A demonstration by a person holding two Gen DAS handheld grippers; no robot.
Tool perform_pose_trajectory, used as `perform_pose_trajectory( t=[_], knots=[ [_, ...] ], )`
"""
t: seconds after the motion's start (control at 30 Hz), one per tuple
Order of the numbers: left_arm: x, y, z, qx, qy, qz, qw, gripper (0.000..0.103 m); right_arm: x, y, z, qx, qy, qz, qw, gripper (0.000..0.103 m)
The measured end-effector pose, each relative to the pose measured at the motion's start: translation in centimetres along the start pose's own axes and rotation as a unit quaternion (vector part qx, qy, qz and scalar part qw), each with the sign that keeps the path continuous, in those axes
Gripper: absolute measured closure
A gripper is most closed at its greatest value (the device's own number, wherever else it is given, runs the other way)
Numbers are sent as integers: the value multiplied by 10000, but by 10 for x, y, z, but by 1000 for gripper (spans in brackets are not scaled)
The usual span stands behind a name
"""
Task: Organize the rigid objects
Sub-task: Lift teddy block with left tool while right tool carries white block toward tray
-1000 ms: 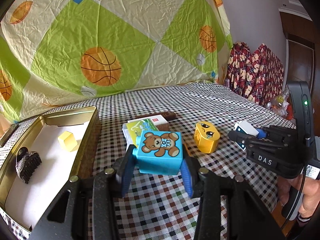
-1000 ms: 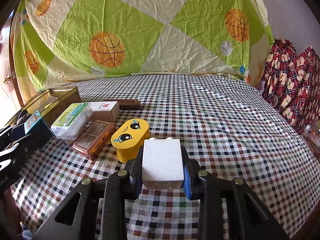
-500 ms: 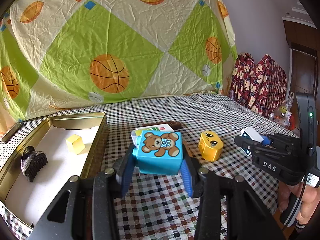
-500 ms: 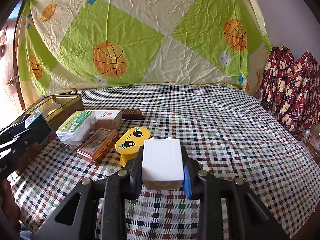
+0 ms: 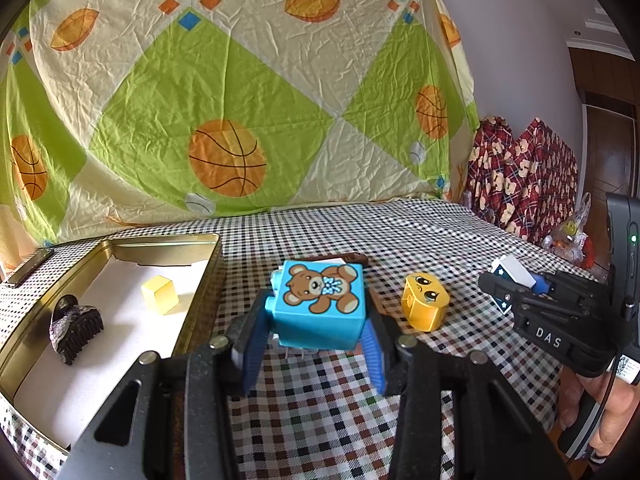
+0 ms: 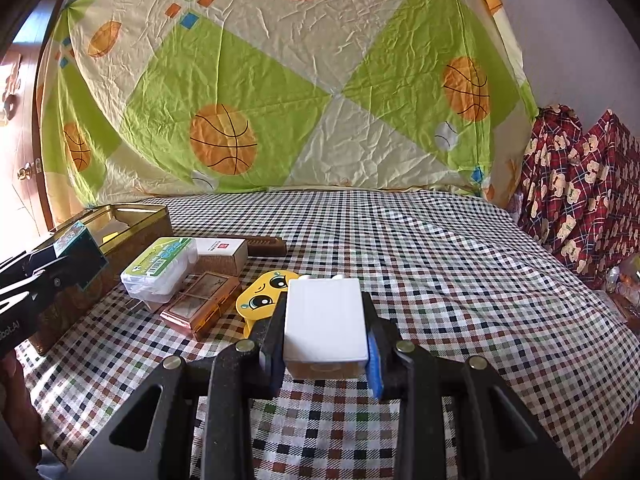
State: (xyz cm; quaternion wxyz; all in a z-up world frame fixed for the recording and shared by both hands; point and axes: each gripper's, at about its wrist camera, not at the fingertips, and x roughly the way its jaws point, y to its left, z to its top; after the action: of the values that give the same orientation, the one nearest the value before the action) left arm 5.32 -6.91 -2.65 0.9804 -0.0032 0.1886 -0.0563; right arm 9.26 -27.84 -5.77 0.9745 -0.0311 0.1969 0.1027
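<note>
Black claw [image 5: 316,344], blue finger pads [image 5: 256,340]

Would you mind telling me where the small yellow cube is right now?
In the left wrist view, the small yellow cube sits inside the gold tin tray on the left, beyond the dark hair claw clip.

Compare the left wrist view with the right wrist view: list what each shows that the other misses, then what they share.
Only the left wrist view shows the tin's inside: a small yellow cube and a dark hair claw, plus the bear print on the blue block in the left gripper.

Only the right wrist view shows the green-lidded clear box and the copper palette.

Both show the gold tin, the yellow face block, and the white block held by the right gripper.
</note>
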Motion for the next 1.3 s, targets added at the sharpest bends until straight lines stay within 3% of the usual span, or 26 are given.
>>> perform_pose_trajectory(
  t=[1.0, 1.3],
  knots=[
    [-22, 2, -3, 1, -681, 137, 9976, 62, -16, 1, -3, 17, -585, 18, 9983, 69],
    [-29, 5, -3, -60, -910, 239, 9955, 62, -24, -5, -4, 326, -828, -239, 9957, 69]
  ],
)
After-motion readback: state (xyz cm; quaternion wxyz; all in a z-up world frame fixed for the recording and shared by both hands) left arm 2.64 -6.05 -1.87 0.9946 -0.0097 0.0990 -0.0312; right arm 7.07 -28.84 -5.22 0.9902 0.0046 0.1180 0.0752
